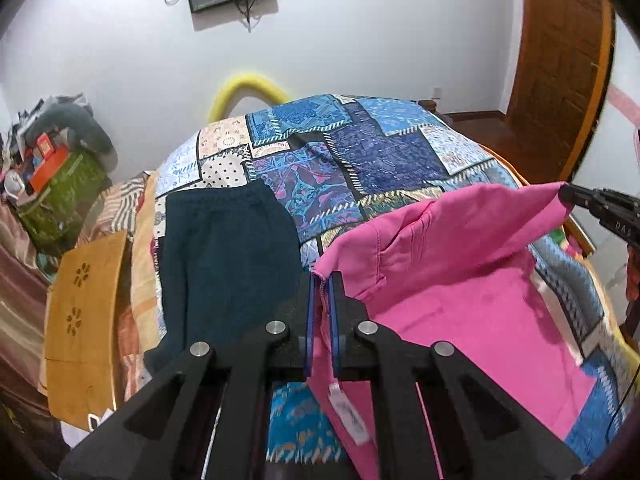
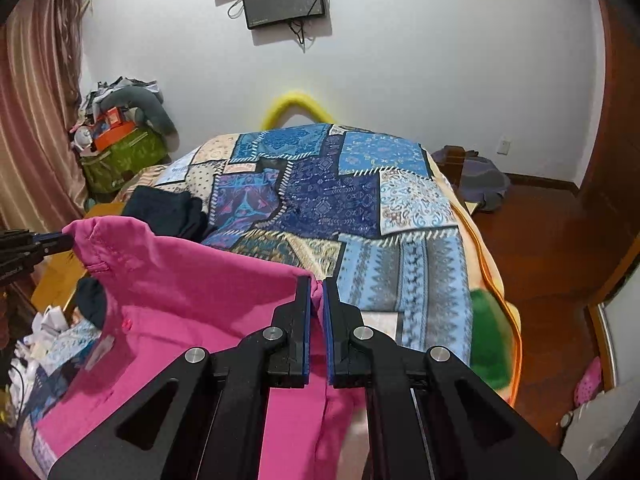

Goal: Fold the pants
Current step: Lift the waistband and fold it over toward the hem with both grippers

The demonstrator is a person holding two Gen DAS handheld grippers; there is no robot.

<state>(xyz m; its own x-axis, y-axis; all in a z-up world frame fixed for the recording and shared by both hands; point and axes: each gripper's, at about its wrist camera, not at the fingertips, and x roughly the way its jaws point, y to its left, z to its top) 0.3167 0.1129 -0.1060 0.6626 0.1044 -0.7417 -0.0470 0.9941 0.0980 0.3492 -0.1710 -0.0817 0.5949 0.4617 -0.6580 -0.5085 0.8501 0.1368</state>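
Observation:
Bright pink pants (image 1: pixel 460 264) hang stretched between my two grippers above the bed; the rest of the cloth drapes down onto the bedspread. My left gripper (image 1: pixel 322 278) is shut on one corner of the waistband. My right gripper (image 2: pixel 318 282) is shut on the other corner; it also shows at the right edge of the left wrist view (image 1: pixel 566 194). The pink pants fill the lower left of the right wrist view (image 2: pixel 192 304), where the left gripper (image 2: pixel 66 240) pinches the far corner. A white label (image 1: pixel 350 416) hangs inside the pants.
The bed carries a blue patchwork bedspread (image 1: pixel 384 152). Dark teal pants (image 1: pixel 228 248) lie on it to the left, also in the right wrist view (image 2: pixel 164 208). An orange-brown board (image 1: pixel 86 320) sits at the bed's left side. A green bag with clutter (image 2: pixel 124 152), a wooden door (image 1: pixel 560 60) and a wood floor (image 2: pixel 552 248) surround the bed.

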